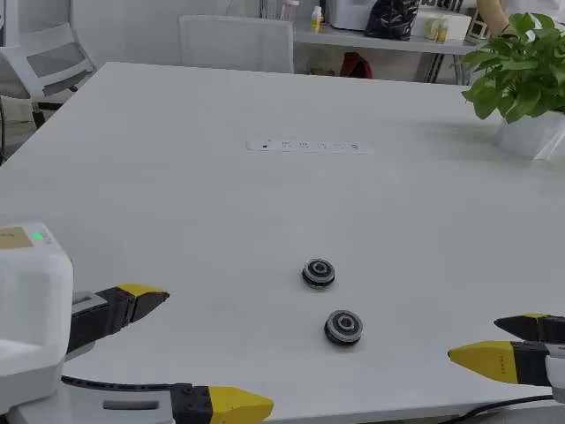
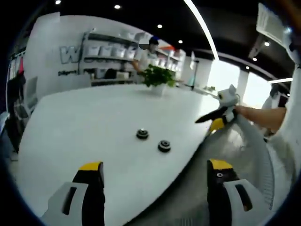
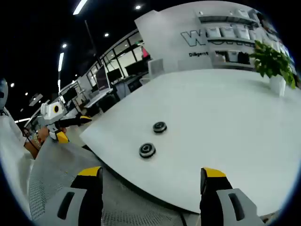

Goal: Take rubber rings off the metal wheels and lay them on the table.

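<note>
Your left gripper (image 1: 212, 353) hangs at the lower left of the head view, just over the near edge of the white surface (image 1: 177, 194). Its jaws stand wide open, with nothing between them. Your right gripper (image 1: 477, 340) sits at the lower right, by the same near edge. Its jaws are also spread wide and hold nothing, as the right gripper view shows plainly.

Both metal wheels lie flat on the surface between your two grippers, and neither gripper touches them. The far wheel (image 1: 319, 273) sits a little to the left of the near wheel (image 1: 343, 327). The two are close together but apart. Each wheel has a dark rubber ring (image 1: 328, 329) around its rim, so both rings are on.

A flat white power strip (image 1: 305, 146) lies farther back on the surface. A potted plant (image 1: 516, 62) stands at the far right corner, well apart from the wheels.
</note>
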Motion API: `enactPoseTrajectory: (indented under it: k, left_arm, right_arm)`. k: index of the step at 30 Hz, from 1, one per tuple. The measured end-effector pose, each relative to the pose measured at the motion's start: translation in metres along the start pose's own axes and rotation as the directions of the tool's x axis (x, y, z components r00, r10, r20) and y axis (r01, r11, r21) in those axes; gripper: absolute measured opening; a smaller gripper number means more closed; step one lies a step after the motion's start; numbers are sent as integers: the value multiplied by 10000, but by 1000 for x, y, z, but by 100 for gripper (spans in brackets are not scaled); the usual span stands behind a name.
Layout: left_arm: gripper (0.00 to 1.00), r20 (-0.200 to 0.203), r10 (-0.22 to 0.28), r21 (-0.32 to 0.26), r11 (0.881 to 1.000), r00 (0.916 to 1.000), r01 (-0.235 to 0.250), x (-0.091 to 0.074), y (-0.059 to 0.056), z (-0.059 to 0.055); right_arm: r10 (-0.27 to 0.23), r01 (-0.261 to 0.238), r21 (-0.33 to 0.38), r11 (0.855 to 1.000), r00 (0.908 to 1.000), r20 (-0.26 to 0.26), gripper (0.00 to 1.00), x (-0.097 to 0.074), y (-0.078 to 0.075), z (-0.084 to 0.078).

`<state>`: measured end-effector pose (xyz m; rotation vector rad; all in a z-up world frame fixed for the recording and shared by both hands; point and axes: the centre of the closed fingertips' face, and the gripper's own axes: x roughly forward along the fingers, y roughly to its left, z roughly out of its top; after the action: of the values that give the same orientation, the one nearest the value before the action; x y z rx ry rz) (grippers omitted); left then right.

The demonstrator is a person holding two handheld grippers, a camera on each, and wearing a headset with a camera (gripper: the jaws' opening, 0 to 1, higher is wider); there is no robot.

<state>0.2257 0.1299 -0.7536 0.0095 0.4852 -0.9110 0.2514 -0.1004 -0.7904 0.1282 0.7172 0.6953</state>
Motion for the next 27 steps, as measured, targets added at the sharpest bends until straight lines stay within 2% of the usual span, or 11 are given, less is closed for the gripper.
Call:
enactPoseTrajectory:
  k: [11,14,19,22,27]
  left_arm:
    - [93,110,-193,-245,9995,9998,196,4,0,0]
    - [95,251,-321,-518,9981,9992,334,5,0,1]
    - [95,166,-285,-398,9988,9995,292,5,0,0]
    - [96,265,-181,-489,9986,9995,194,4,2,1]
    - [96,325,-212,-596,9980,9992,231,4,2,1]
  right_arm:
    - [29,-29,61,10000,10000,2,77,1,0,0]
    - [-10,10,102,9999,10000,57,77,1,-1,1]
    - [-48,45,201,9998,9999,135,76,1,-2,2]
    - [-52,51,160,9999,10000,73,75,1,-2,1]
    - [-146,135,327,9994,9993,340,75,0,-3,5]
